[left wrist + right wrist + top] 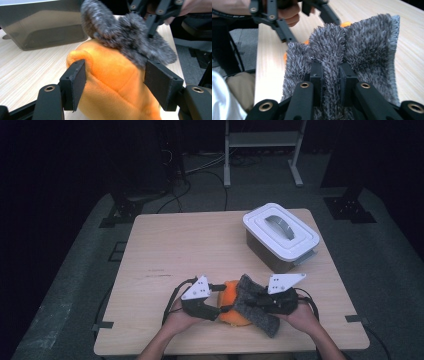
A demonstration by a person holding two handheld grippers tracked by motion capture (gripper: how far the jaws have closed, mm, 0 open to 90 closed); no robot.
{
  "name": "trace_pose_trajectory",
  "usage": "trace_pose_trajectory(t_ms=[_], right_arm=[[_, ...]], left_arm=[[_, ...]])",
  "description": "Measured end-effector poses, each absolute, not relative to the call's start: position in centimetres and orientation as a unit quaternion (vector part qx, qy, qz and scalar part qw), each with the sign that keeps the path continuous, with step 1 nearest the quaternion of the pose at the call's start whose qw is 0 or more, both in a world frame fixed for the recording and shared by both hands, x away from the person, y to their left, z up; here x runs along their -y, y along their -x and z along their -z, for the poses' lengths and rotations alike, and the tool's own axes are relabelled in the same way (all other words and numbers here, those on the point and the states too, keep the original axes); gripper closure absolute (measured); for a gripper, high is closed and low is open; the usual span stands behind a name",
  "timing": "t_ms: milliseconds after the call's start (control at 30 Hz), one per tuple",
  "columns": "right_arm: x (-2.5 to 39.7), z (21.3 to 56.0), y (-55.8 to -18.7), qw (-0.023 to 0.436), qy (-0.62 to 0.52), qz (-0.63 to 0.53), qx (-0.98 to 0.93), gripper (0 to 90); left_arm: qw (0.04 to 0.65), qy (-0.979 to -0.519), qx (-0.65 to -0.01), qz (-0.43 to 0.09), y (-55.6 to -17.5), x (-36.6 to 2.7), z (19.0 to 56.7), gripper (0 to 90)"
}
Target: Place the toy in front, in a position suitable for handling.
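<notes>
No brand, label or writing can be read on anything here. Near the front edge of the table (165, 240) lie 1 orange plush toy (231, 306) and 1 grey furry cloth (256, 306), the cloth draped over the toy's right side and touching it. The left hand-held gripper (218, 302) has its 2 jaws spread on either side of the orange plush, the pads just beside the fabric without clearly squeezing it; in the left gripper view the toy (115, 82) sits between the pads, with the cloth (127, 37) lying over its top. The right hand-held gripper (250, 306) is clamped on a raised fold of the grey cloth (352, 50), as the right gripper view shows, with the jaws close together and pile bunched between them. Well apart, toward the far right of the table, stands 1 storage box (280, 237) with a white lid and a grey handle, its lid on. Beyond the table, 1 white metal frame (262, 150) stands on the floor among cables.
</notes>
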State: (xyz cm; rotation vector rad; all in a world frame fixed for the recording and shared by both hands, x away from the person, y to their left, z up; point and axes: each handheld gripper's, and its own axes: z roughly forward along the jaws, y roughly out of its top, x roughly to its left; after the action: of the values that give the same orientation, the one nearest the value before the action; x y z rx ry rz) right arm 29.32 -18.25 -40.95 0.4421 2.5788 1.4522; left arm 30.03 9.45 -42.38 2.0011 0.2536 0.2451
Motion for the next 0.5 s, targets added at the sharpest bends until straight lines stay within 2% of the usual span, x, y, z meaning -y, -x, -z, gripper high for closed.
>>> trace_pose_trajectory(t_ms=[100,300,400,500], right_arm=[[18.0,40.8,-29.1,0.068,-0.14,-0.481,-0.863,75.6],[18.3,39.5,-30.1,0.111,-0.157,-0.505,-0.841,75.7],[18.7,40.2,-30.8,0.104,-0.172,-0.501,-0.842,75.6],[18.7,40.9,-30.7,0.093,-0.172,-0.494,-0.847,75.6]], left_arm=[[0.522,-0.84,-0.102,-0.107,-29.9,-9.3,42.5,34.4],[0.52,-0.843,-0.09,-0.101,-30.1,-9.5,42.7,34.7],[0.523,-0.842,-0.093,-0.101,-30.2,-9.6,42.6,34.5],[0.527,-0.837,-0.101,-0.101,-30.3,-9.8,42.2,29.2]])
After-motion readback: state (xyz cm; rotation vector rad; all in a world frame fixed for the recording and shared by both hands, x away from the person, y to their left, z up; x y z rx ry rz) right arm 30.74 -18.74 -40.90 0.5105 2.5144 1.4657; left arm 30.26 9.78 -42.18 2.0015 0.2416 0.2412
